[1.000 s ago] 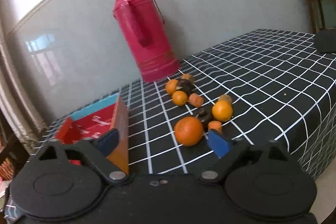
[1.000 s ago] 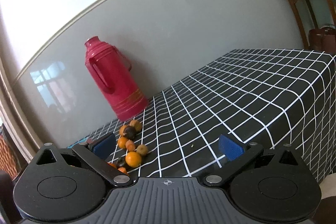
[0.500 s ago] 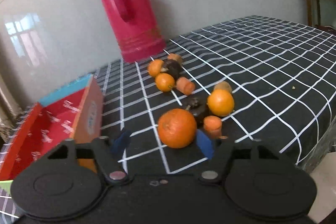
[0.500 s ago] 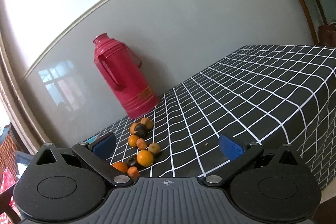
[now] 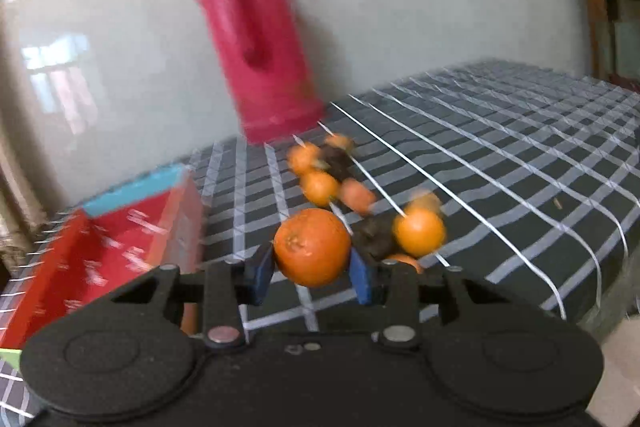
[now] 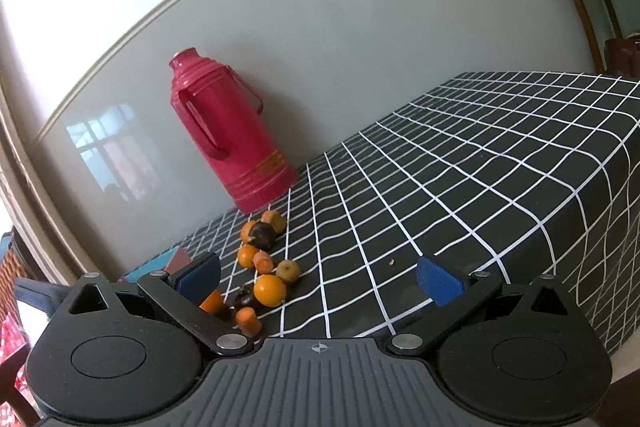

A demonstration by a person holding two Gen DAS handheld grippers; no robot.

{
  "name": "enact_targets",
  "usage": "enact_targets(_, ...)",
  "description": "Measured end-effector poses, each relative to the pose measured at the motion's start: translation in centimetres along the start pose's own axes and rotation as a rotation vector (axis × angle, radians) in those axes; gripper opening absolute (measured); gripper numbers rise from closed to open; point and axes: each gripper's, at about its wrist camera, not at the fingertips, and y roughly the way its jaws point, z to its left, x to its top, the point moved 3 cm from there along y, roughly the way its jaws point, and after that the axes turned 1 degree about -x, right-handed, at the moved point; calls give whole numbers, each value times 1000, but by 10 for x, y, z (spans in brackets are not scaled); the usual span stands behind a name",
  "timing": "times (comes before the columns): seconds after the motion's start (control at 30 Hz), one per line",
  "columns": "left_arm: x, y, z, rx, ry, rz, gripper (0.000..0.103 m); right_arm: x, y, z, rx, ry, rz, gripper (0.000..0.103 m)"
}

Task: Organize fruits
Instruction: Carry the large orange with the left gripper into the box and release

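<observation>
1. A large orange (image 5: 312, 247) near the counter's front edge was being closed on by the left gripper (image 5: 312, 273) jaws.
2. The right gripper (image 6: 320, 281) jaws were held open, empty.
3. The red box (image 5: 96, 251) appeared unfilled; other fruits (image 6: 264, 259) remained scattered.

Checked table (image 6: 460, 179), thermos (image 6: 224, 131), fruits (image 6: 270, 290), box (image 5: 100, 247)

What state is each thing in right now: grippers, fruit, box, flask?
Left gripper: jaws just closing, blue pads against the big orange.
Right gripper: open, empty.
Loose fruit pile: on the checked cloth.
Red box: open, no fruit visible.
Red flask: upright, capped.
</observation>
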Motion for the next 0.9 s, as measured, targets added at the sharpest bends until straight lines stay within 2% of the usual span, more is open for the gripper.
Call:
enact_targets(0.17, 10, -13, 50, 170, -138, -37, 31, -6, 5, 5, -9, -29, 21, 103)
enact_targets(0.27, 7, -12, 87, 285, -219, -5, 31, -12, 9, 12, -5, -45, 38, 103)
enact_targets(0.37, -1, -3, 120, 367, -290, 72, 31, -17, 14, 22, 6, -68, 52, 103)
enact_targets(0.53, -17, 11, 155, 414, -374, 194, 31, -30, 24, 41, 32, -123, 85, 103)
enact_targets(0.67, -27, 9, 167, 439, -426, 255, 33, -39, 37, 53, 34, -172, 121, 103)
enact_targets(0.73, -31, 3, 172, 428, -451, 274, 34, -42, 43, 58, 14, -198, 140, 103)
enact_targets(0.77, -29, 3, 172, 430, -455, 272, 37, -44, 47, 60, 4, -215, 147, 103)
enact_targets(0.8, -26, -1, 170, 438, -454, 263, 44, -45, 50, 63, -3, -237, 157, 103)
enact_targets(0.83, -25, -5, 170, 442, -453, 252, 60, -45, 54, 65, -2, -261, 167, 103)
enact_targets(0.9, -21, -11, 175, 412, -472, 220, 76, -47, 61, 71, 5, -307, 180, 103)
